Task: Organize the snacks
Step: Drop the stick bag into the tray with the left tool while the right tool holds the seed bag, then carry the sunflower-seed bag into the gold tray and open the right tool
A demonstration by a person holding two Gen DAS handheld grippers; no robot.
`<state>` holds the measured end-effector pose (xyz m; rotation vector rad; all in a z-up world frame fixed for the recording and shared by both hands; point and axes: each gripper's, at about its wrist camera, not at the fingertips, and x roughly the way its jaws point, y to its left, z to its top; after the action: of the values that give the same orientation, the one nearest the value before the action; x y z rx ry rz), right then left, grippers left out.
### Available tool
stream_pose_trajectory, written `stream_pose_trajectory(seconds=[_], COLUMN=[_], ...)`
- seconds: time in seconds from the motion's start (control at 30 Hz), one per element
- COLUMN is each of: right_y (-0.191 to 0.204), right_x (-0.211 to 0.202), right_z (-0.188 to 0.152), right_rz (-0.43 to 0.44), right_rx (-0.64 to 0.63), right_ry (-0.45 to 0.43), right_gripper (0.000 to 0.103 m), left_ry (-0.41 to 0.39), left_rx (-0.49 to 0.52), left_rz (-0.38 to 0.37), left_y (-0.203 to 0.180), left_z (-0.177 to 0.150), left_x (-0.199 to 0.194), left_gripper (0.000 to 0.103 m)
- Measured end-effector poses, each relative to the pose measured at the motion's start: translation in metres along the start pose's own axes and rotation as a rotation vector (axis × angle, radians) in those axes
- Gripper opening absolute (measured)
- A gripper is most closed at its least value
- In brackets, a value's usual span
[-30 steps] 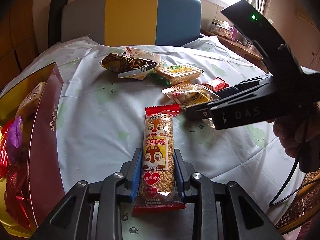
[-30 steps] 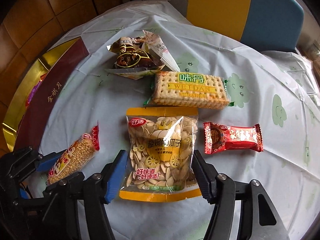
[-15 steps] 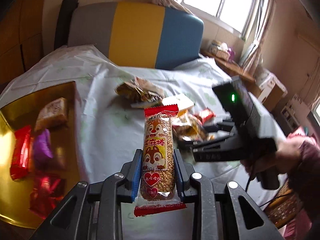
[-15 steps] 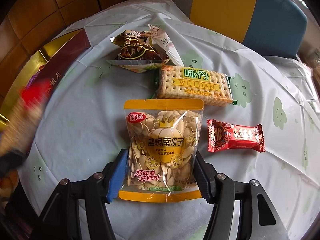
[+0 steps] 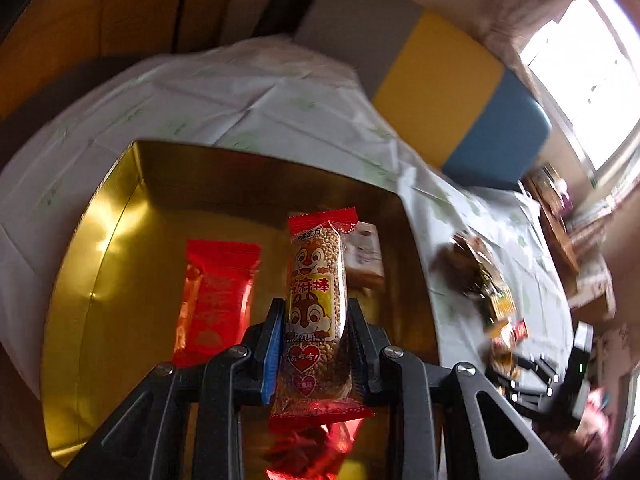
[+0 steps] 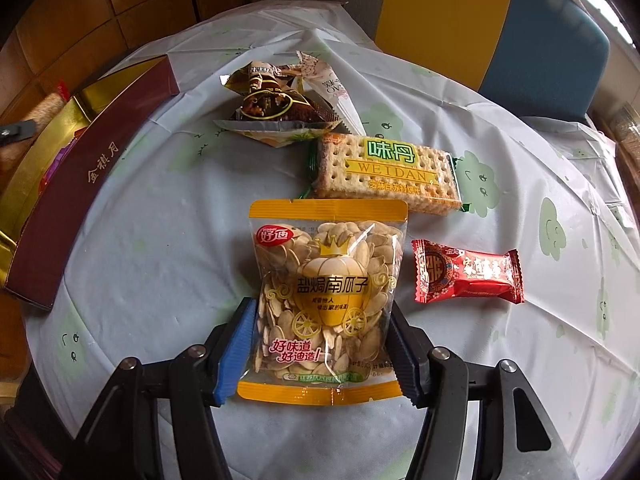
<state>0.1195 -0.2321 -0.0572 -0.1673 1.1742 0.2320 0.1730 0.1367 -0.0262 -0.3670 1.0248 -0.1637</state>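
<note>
A home dining room: a round table [image 6: 160, 264] under a thin plastic cover printed with green clouds, a padded chair [image 6: 520, 28] in grey, yellow and blue panels, wood-panelled walls [image 6: 72, 12], a curtained window [image 5: 592, 80], and cluttered shelves [image 5: 568, 232] beside it.

Cracker pack [image 6: 384, 176] behind seed bag [image 6: 326, 300]

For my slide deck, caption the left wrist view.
Left hand-held gripper holds a squirrel-print snack bar above the gold box.
</note>
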Motion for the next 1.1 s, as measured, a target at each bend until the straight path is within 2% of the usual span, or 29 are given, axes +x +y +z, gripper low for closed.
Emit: stream_pose_trajectory(seconds=[0.1, 0.27, 0.5, 0.6, 0.73, 0.87, 0.97, 1.1], right_y=[0.000, 0.000, 0.000, 0.000, 0.000, 0.001, 0.002, 0.003], right_x=[0.000, 0.001, 0.001, 0.001, 0.001, 0.000, 0.000, -0.001], right_z=[0.000, 0.000, 0.001, 0.001, 0.001, 0.001, 0.001, 0.001], right_rz=[0.001, -0.002, -0.001, -0.002, -0.005, -0.012, -0.017, -0.021], right_rx=[-0.003, -0.006, -0.012, -0.012, -0.015, -0.019, -0.021, -0.014], right_ry=[0.001, 0.002, 0.004, 0.004, 0.002, -0.001, -0.004, -0.007], right_gripper=[0.062, 0.062, 0.062, 0.062, 0.062, 0.062, 0.061, 0.059], left_ry=[0.023, 0.056, 0.043, 0.003, -0.090, -0.151, -0.169, -0.165], left_rx=[-0.066, -0.108, -0.171, -0.120, -0.029, 0.076, 0.128, 0.139], left_rz=[0.021, 0.059, 0.014, 0.063, 0.115, 0.143, 0.161, 0.184], left_y=[0.014, 0.019, 0.021, 0.014, 0.004, -0.010, -0.018, -0.021], left_z=[0.011, 0.020, 0.031, 0.030, 0.018, -0.011, -0.033, -0.055], left_x=[0.021, 0.048, 0.053, 0.037, 0.001, -0.029, -0.042, -0.050], left_gripper=[0.029, 0.029, 0.038, 0.038, 0.038, 0.038, 0.038, 0.038])
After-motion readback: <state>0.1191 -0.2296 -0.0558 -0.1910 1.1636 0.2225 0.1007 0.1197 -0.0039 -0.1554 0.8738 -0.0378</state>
